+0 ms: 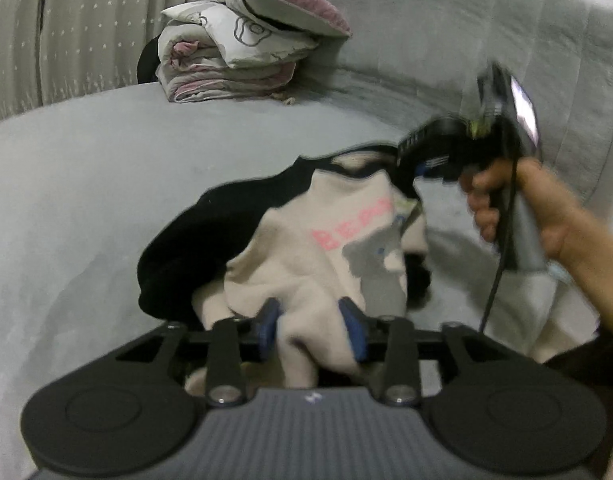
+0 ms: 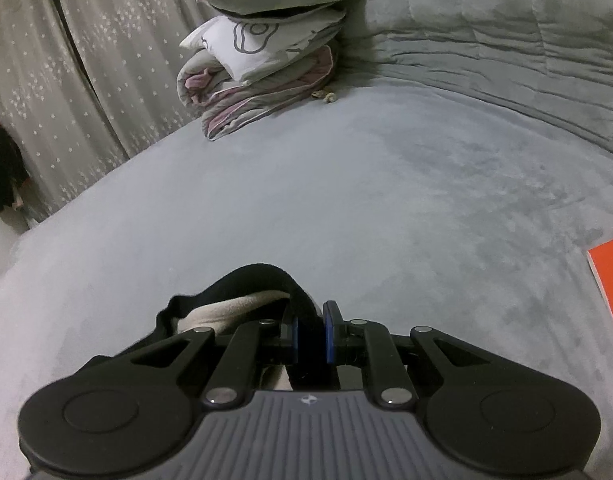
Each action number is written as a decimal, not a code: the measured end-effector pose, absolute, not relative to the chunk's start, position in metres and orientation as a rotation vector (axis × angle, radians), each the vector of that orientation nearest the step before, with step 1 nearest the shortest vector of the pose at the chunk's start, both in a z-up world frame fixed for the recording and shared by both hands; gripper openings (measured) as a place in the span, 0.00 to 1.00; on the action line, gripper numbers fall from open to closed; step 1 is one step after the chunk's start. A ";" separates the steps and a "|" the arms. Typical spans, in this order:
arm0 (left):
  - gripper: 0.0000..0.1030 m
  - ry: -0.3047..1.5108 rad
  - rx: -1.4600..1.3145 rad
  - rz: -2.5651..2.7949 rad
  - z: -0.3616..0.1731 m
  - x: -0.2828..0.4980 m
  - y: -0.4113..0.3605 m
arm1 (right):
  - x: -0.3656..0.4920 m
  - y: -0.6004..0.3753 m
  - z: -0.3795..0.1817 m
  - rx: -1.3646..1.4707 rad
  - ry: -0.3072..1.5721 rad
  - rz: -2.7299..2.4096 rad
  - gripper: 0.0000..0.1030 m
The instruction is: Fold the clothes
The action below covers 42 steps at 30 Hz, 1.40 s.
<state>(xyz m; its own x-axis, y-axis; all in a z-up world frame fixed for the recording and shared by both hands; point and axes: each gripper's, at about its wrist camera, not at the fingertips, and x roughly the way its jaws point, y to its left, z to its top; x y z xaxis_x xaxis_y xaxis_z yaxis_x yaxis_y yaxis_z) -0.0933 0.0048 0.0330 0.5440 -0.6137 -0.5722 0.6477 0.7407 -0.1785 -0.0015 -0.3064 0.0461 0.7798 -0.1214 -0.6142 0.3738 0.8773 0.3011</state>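
A cream sweatshirt [image 1: 306, 248] with pink letters, a grey print and black sleeves hangs bunched above the grey bed [image 1: 86, 184]. My left gripper [image 1: 311, 326] is at its lower part: the blue pads [image 1: 269, 320] stand apart with a loose fold of cream cloth between them. In the left wrist view my right gripper [image 1: 408, 172], held in a person's hand [image 1: 506, 208], holds up the garment's top by the black collar. In its own view the right gripper [image 2: 311, 332] is shut on black cloth of the sweatshirt [image 2: 242, 304].
A folded quilt with a purple cushion on top [image 1: 234, 60] [image 2: 262, 60] lies at the far side of the bed. Starred curtains [image 2: 66, 60] hang to the left. An orange flat thing [image 2: 610, 292] lies at the right edge. A grey padded headboard [image 1: 446, 32] rises behind.
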 end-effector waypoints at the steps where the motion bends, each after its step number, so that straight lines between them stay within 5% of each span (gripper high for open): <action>1: 0.47 0.644 0.034 -0.750 0.036 -0.093 0.011 | -0.001 -0.308 0.045 0.433 0.627 -0.278 0.14; 8: 0.70 0.631 -0.075 -0.623 0.042 -0.069 0.035 | -0.001 -0.315 0.044 0.456 0.641 -0.283 0.15; 24: 0.73 0.755 -0.440 -0.473 0.013 0.035 0.068 | -0.004 -0.323 0.038 0.503 0.662 -0.286 0.16; 30: 0.65 0.885 -0.521 -0.498 -0.019 0.060 0.053 | -0.005 -0.326 0.034 0.515 0.680 -0.281 0.18; 35: 0.34 0.910 -0.562 -0.526 -0.034 0.067 0.039 | -0.007 -0.328 0.031 0.529 0.698 -0.275 0.20; 42: 0.18 0.835 -0.544 -0.464 -0.028 0.058 0.033 | -0.017 -0.330 0.024 0.557 0.735 -0.243 0.34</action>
